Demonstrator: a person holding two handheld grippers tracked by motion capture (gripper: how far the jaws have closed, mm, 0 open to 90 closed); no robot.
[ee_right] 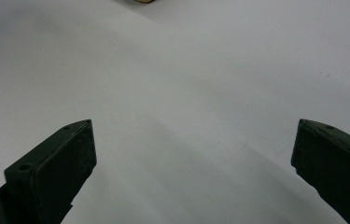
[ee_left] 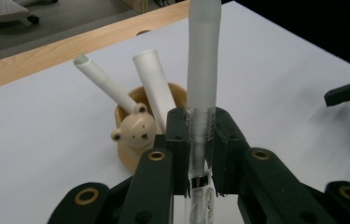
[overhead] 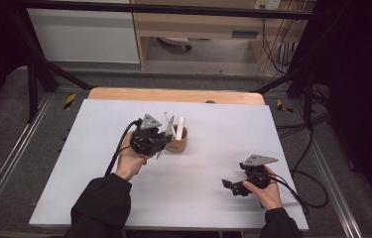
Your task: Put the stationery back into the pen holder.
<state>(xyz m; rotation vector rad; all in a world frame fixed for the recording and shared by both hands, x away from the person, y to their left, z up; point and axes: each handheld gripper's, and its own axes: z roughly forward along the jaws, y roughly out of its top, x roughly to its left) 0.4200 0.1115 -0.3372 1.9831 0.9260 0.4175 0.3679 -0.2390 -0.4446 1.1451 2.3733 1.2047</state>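
My left gripper (ee_left: 200, 135) is shut on a clear pen with a frosted cap (ee_left: 204, 51), held upright. Just behind it stands a tan bear-faced cup (ee_left: 135, 135) holding two white pens (ee_left: 151, 86), which lean left. In the high view the left gripper (overhead: 164, 139) sits right beside the cup (overhead: 177, 144), at its left, with the held pen (overhead: 170, 125) slanting up past the rim. My right gripper (overhead: 230, 186) rests low near the table's front right, open, nothing between its jaws. Its own view shows the gripper (ee_right: 191, 154) spread wide over bare white table.
The white table top (overhead: 213, 129) stretches around the cup, with a wooden strip (overhead: 173, 95) along its far edge. Cables (overhead: 302, 193) trail off the right side. Black frame bars and a cabinet stand beyond the table.
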